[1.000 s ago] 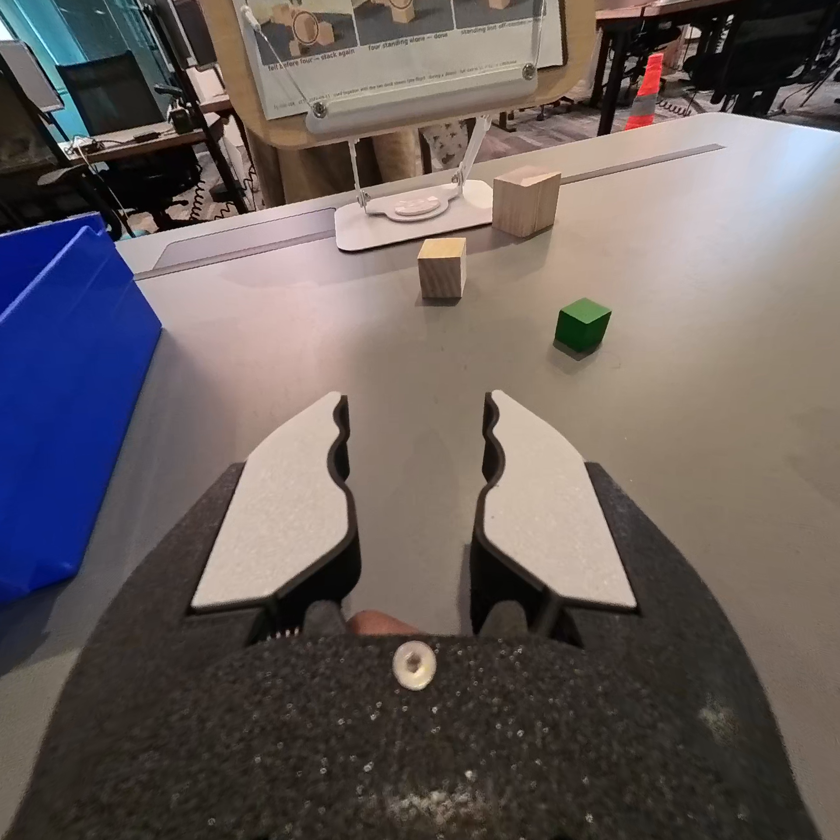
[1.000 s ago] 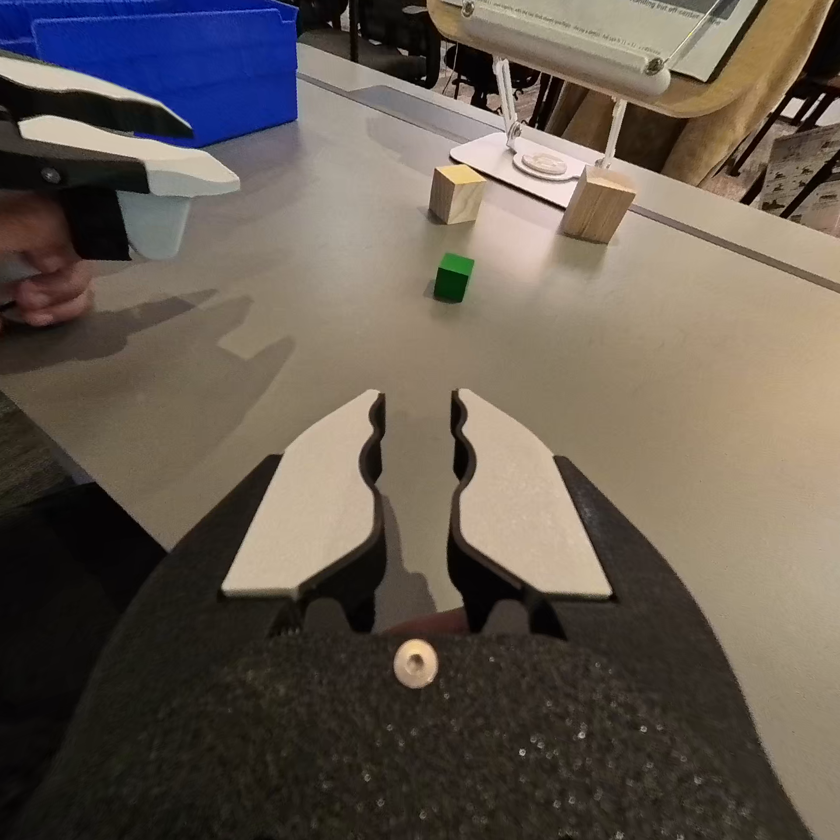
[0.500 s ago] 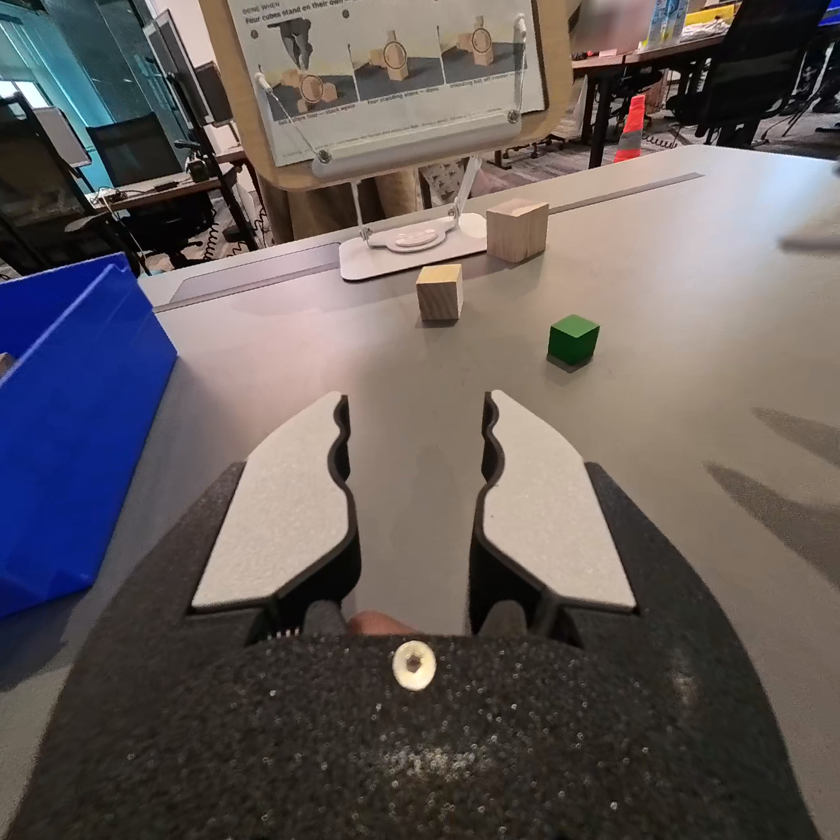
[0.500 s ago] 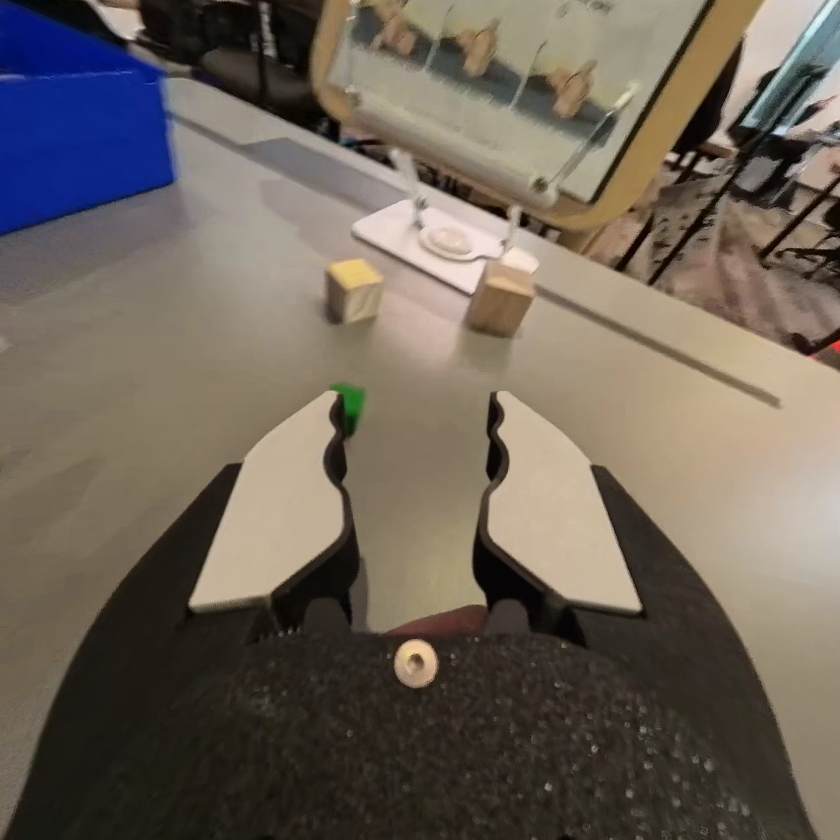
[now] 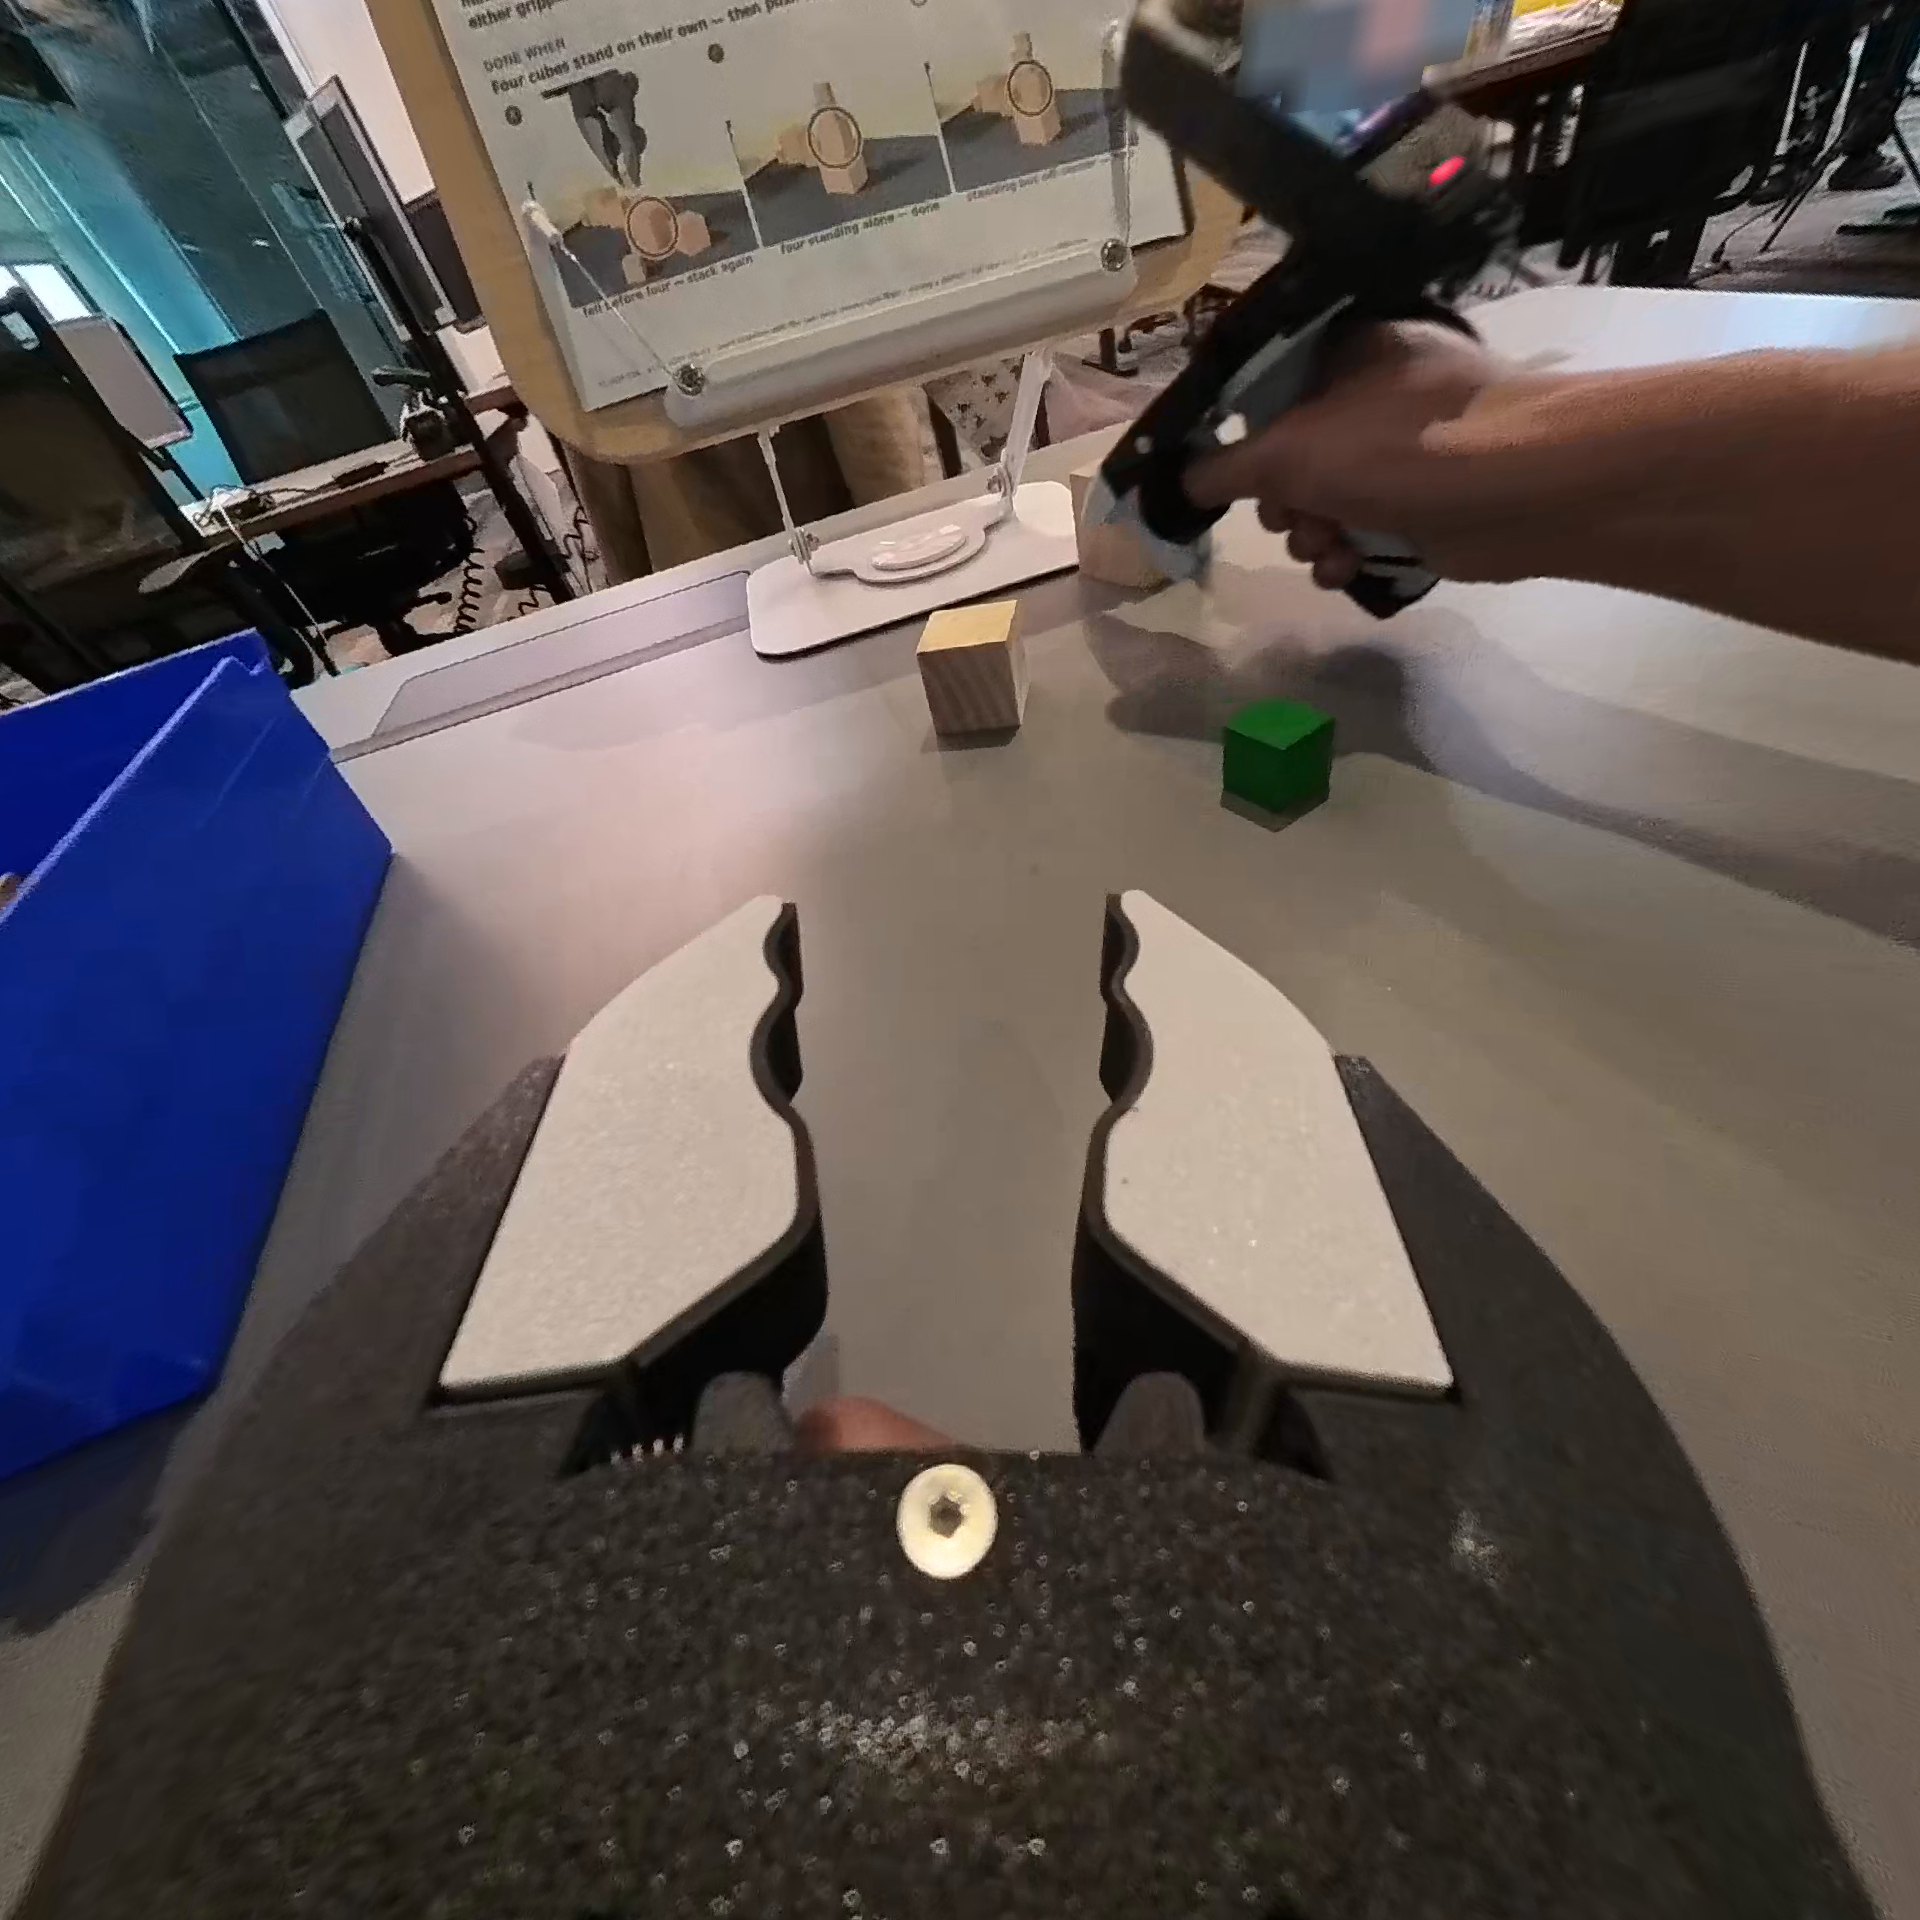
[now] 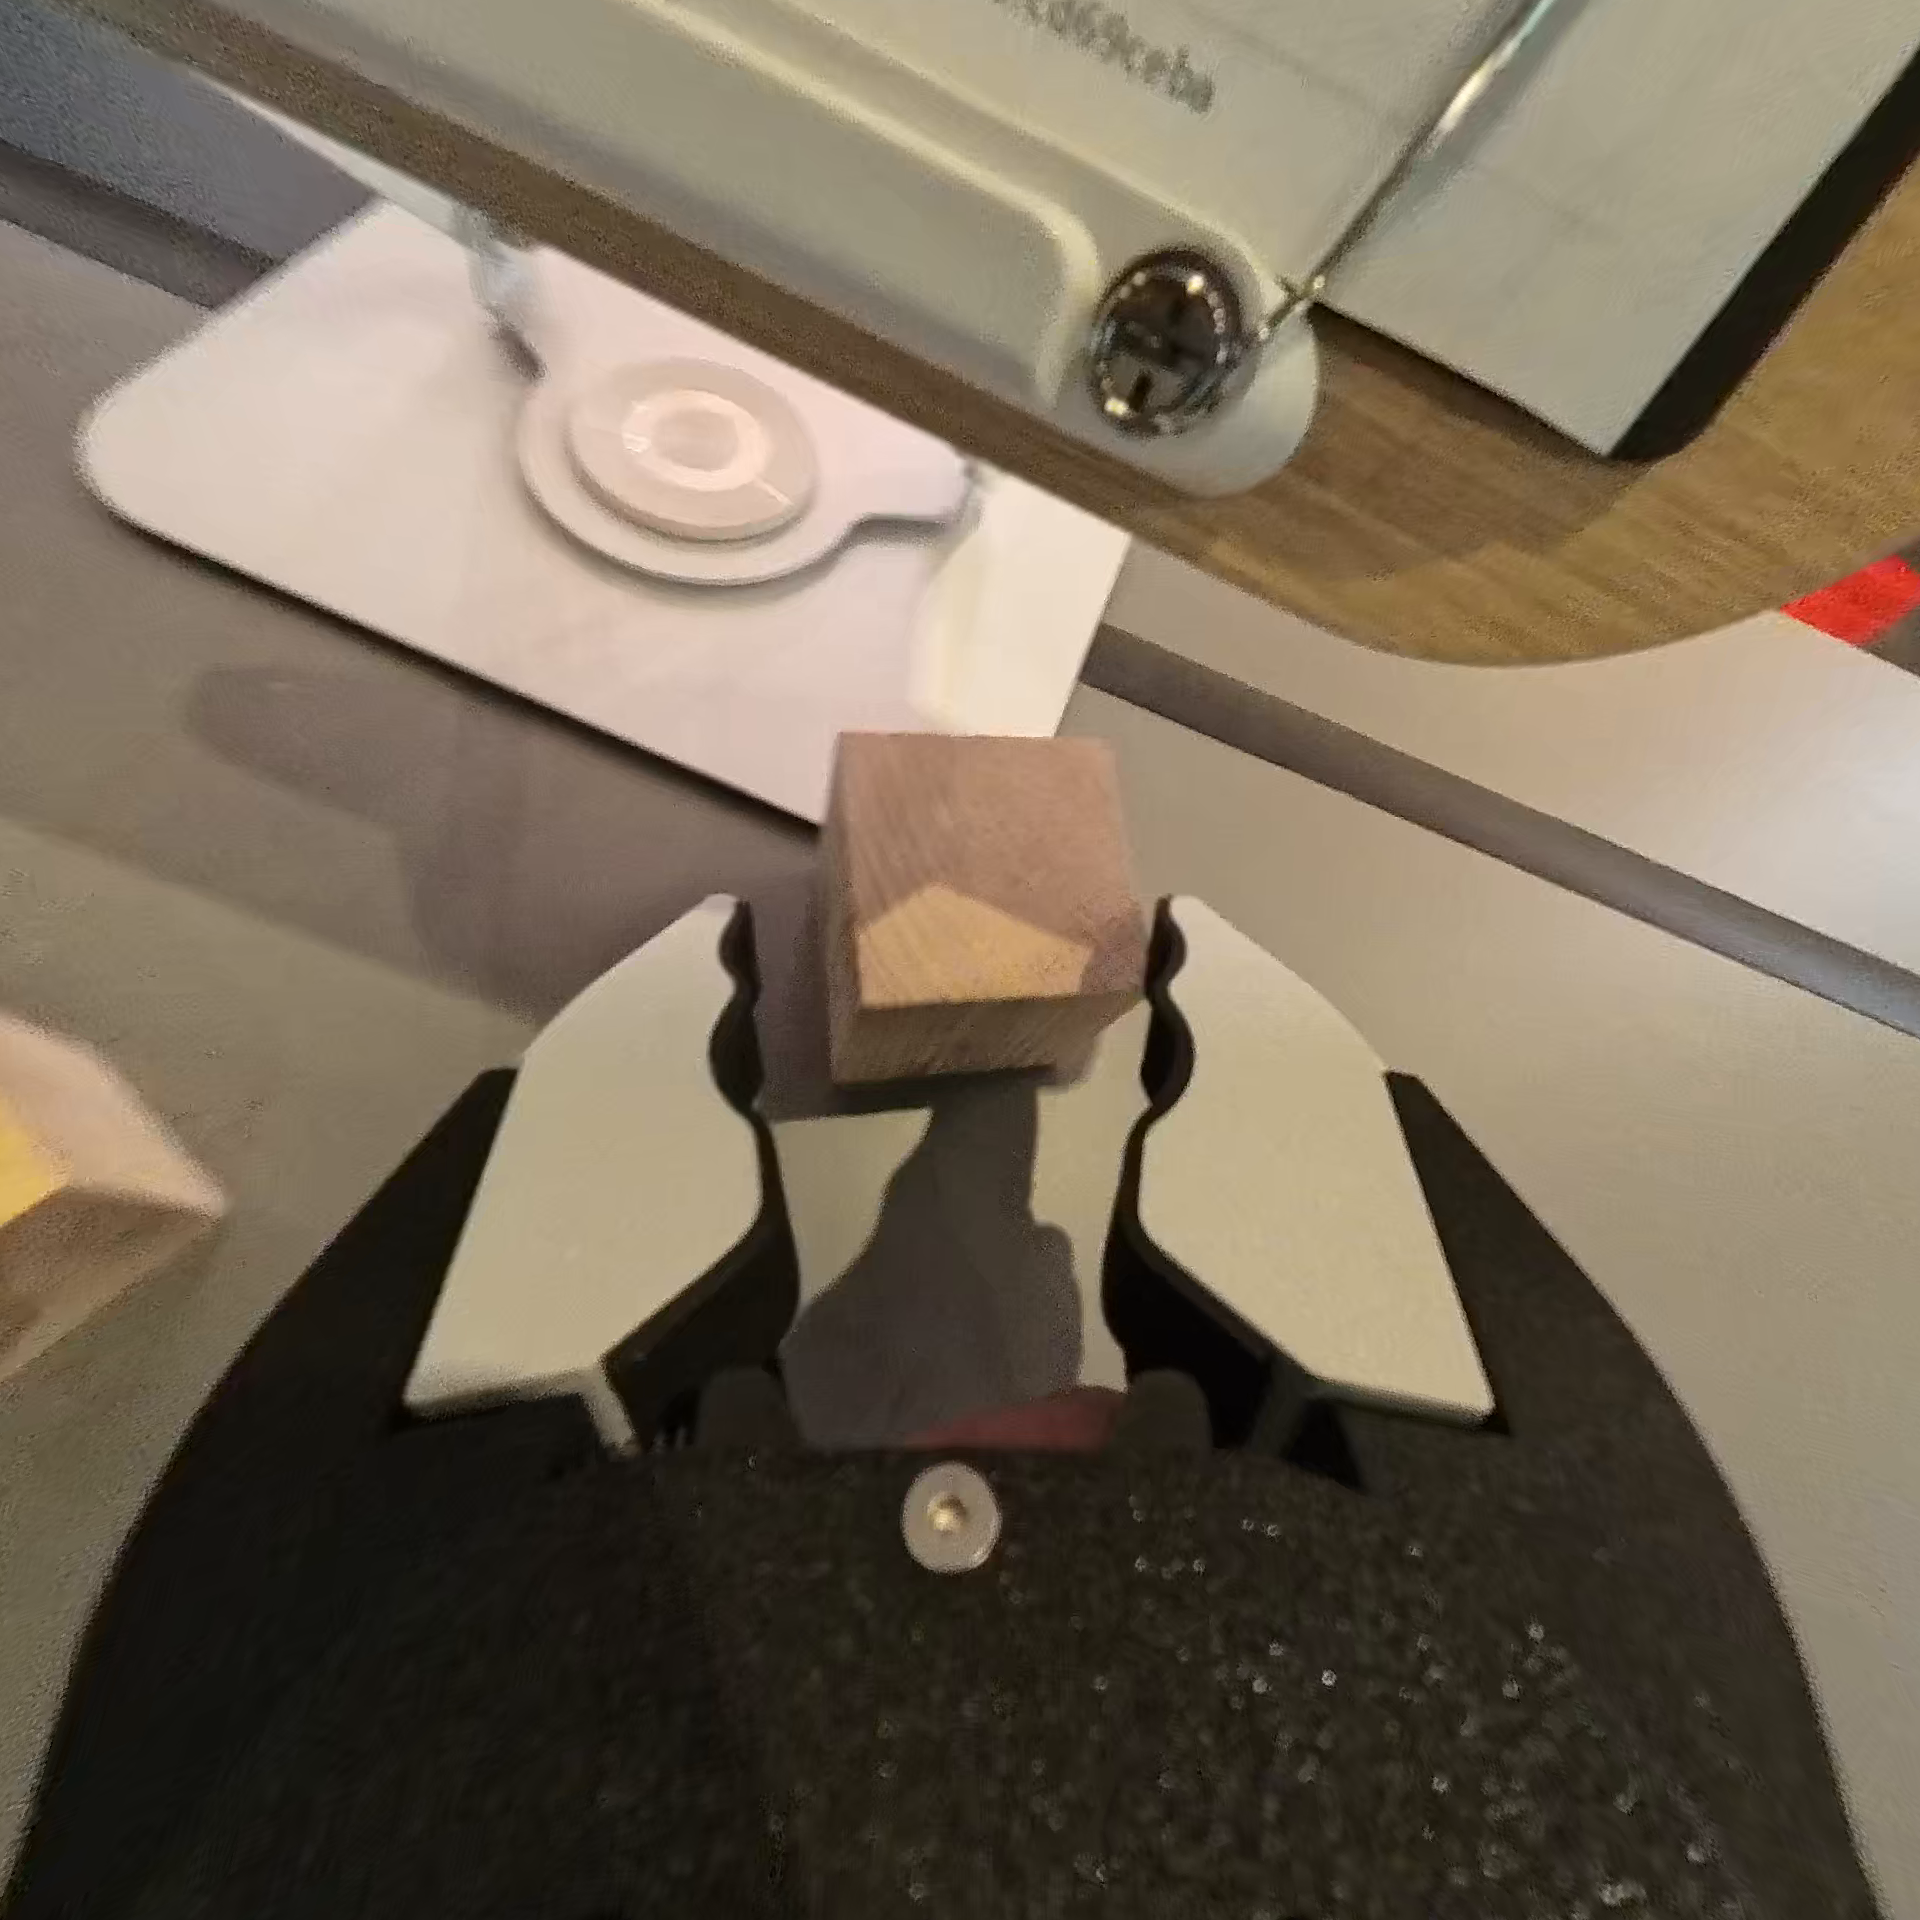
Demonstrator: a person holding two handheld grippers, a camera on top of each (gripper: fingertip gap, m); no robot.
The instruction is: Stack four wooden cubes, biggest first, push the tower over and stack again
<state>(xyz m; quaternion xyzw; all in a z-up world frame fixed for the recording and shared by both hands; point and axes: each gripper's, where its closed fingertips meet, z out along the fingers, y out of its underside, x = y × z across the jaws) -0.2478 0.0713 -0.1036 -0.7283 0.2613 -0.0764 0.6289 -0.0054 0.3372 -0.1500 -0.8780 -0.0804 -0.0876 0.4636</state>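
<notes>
I see three cubes on the grey table [image 5: 1558,1039]. The big plain wooden cube [image 6: 966,831] stands by the sign stand's base, between the tips of my right gripper [image 6: 951,920], which is open and tilted down over it; the right fingertip is close to the cube's side and the left one stands apart. In the left wrist view the right gripper [image 5: 1153,520] and a hand [image 5: 1403,488] hide most of that cube [image 5: 1101,545]. A medium wooden cube with a yellow top [image 5: 971,670] and a small green cube [image 5: 1276,767] stand nearer. My left gripper [image 5: 951,914] is open, empty and low over the table.
A blue bin [image 5: 156,987] stands at the left. A sign board [image 5: 831,208] on a white stand base [image 5: 914,566] stands right behind the cubes, and its lower edge [image 6: 935,208] hangs over my right gripper. The medium cube [image 6: 73,1195] is at the right view's left edge. Left tips to right tips: about 35 centimetres.
My right gripper has moved forward across the table, opened wider and dropped over the big cube. My left gripper has stayed open and risen slightly.
</notes>
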